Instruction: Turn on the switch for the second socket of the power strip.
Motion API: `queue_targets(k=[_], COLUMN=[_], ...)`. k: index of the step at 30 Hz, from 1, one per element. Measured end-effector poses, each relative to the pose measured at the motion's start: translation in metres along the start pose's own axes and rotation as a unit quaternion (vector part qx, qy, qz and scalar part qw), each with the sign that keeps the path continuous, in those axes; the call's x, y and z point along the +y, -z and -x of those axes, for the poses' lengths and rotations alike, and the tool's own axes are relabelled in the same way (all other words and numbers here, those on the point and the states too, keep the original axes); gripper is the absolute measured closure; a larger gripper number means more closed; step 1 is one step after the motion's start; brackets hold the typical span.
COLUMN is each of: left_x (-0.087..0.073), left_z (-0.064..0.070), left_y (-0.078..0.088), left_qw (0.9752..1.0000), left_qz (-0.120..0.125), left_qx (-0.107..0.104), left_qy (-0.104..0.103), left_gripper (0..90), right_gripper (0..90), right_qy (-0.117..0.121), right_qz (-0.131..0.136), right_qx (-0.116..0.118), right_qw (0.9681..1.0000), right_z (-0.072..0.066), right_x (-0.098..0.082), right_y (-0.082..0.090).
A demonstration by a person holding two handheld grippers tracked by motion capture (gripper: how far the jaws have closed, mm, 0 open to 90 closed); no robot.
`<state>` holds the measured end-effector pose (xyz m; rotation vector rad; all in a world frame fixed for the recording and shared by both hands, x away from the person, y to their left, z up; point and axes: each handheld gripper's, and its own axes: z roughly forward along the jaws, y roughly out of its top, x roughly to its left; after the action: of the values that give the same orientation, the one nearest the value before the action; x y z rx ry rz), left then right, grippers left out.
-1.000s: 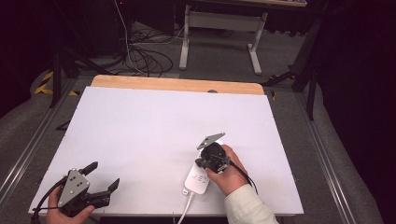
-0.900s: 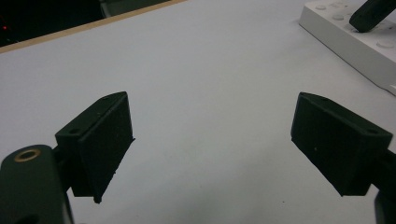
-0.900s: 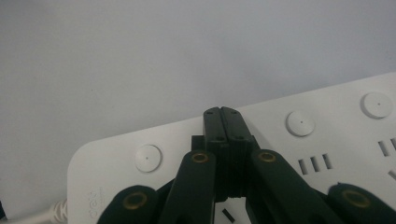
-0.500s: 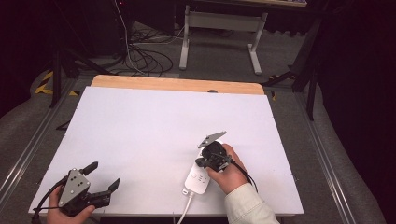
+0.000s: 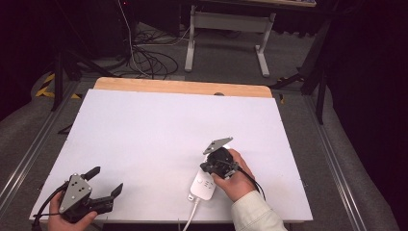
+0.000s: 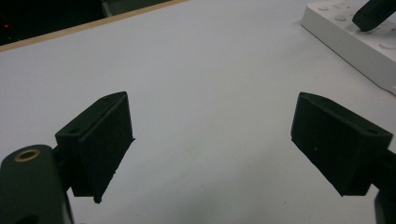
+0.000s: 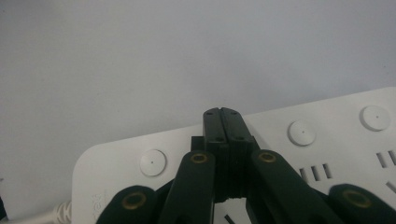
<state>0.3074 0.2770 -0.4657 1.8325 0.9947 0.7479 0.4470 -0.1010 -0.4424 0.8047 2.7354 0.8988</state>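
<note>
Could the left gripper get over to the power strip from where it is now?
Probably yes: bare white table lies between the open left gripper and the power strip, though the shut right gripper sits over it.

The bench [image 5: 159, 130] carries a power strip [image 5: 203, 185] near its front edge, a little right of the middle. The cord [image 5: 189, 220] of the strip leaves toward the front edge. The right hand-held gripper [image 5: 208, 167] sits directly over the strip (its jaws are pressed together above the row of buttons). The left hand-held gripper [image 5: 106, 181] is at the front left corner, well apart from the strip, jaws spread wide.
</note>
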Motion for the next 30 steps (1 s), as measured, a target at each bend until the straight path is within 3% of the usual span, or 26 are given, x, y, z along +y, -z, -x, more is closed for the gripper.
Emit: queue_targets(k=[12, 15, 23, 30], left_x=[0.0, 0.0, 0.0, 0.0], left_z=[0.001, 0.001, 0.001, 0.001], left_y=[0.0, -0.001, 0.0, 0.0], left_qw=[1.0, 1.0, 1.0, 1.0], left_qz=[0.001, 0.002, 0.002, 0.002], left_qx=[0.0, 0.0, 0.001, 0.001], left_qy=[0.002, 0.003, 0.0, 0.001], left_gripper=[13.0, 13.0, 13.0, 13.0], right_gripper=[86.2, 85.7, 84.6, 82.5], right_qy=[0.005, 0.02, 0.027, 0.028], right_qz=[0.047, 0.05, 0.08, 0.082], right_qx=[0.008, 0.007, 0.006, 0.007], right_qw=[0.9988, 0.9985, 0.9964, 0.9963], right_z=[-0.006, -0.009, -0.015, -0.013], right_x=[0.003, 0.005, 0.007, 0.005], right_y=[0.022, 0.027, 0.044, 0.043])
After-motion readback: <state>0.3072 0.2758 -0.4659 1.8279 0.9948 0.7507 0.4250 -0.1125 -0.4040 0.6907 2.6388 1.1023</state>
